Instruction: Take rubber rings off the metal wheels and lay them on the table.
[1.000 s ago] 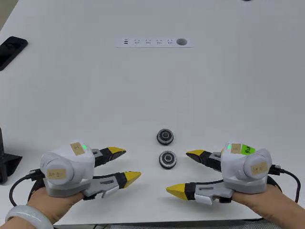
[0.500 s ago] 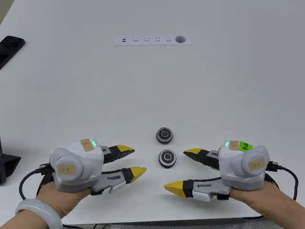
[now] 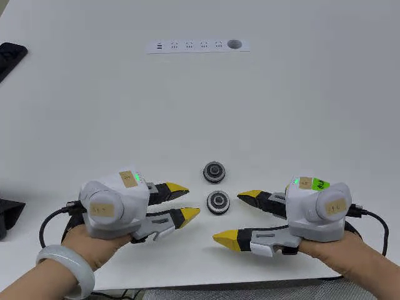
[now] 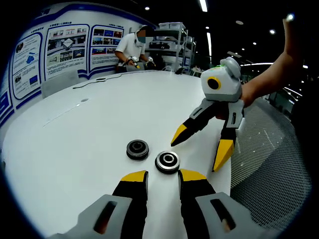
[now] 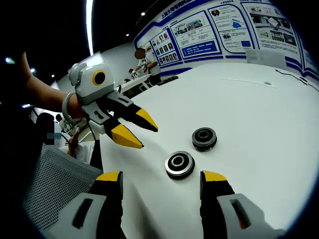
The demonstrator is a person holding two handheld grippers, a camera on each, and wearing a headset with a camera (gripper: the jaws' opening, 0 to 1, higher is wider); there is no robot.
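Two small metal wheels with dark rubber rings lie on the white table: a near wheel (image 3: 218, 202) (image 4: 167, 161) (image 5: 180, 164) and a far wheel (image 3: 214, 171) (image 4: 137, 149) (image 5: 204, 138). My left gripper (image 3: 182, 202) (image 4: 163, 175) is open, its yellow tips just left of the near wheel. My right gripper (image 3: 236, 217) (image 5: 162, 177) is open wider, its tips just right of the same wheel. Neither holds anything. The left gripper (image 5: 139, 130) appears in the right gripper view, the right gripper (image 4: 202, 146) in the left gripper view.
A white power strip (image 3: 198, 45) lies at the far side of the table. A black object (image 3: 9, 57) sits at the far left edge. The table's front edge runs just below my hands. A person (image 4: 132, 46) stands at the table's far end.
The left gripper has moved right and forward toward the near wheel. The right gripper has edged slightly left toward it. The wheels have stayed put.
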